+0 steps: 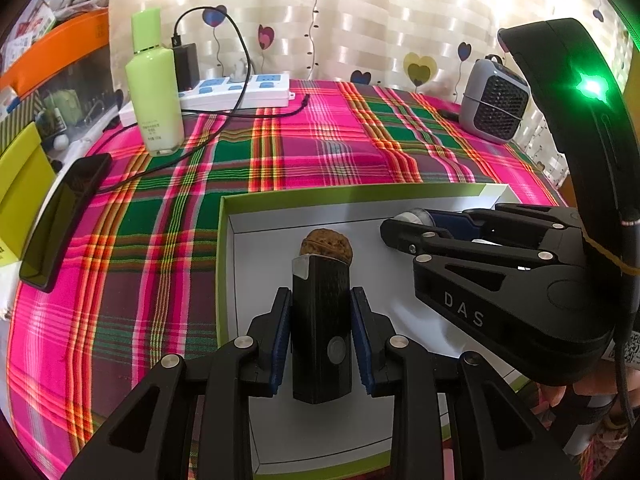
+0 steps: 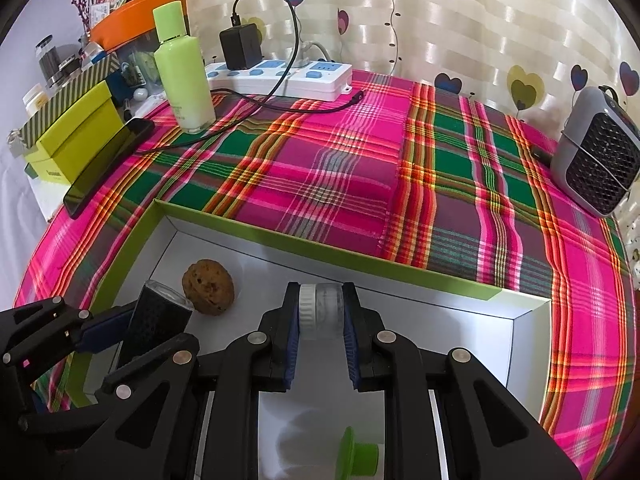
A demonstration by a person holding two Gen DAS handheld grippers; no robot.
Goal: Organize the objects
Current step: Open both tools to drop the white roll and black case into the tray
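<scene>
Box [image 2: 400,270], green outside and white inside, lies open on the plaid cloth [image 1: 320,152]; stiff card, likely light, best taken by a wall. In it lie a walnut [image 2: 208,288] and a green plug [image 2: 358,458]. Over it the left gripper [image 1: 322,340] pinches a black flashlight [image 1: 322,320] by its sides: rigid, probably solid, a secure hold. The right gripper [image 2: 322,328] squeezes a small clear jar [image 2: 322,312] with a white lid, smooth and perhaps slippery.

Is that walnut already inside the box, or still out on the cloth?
Inside. The walnut rests on the white floor of the box, within its green walls, just beyond the black torch gripped over the box.
</scene>
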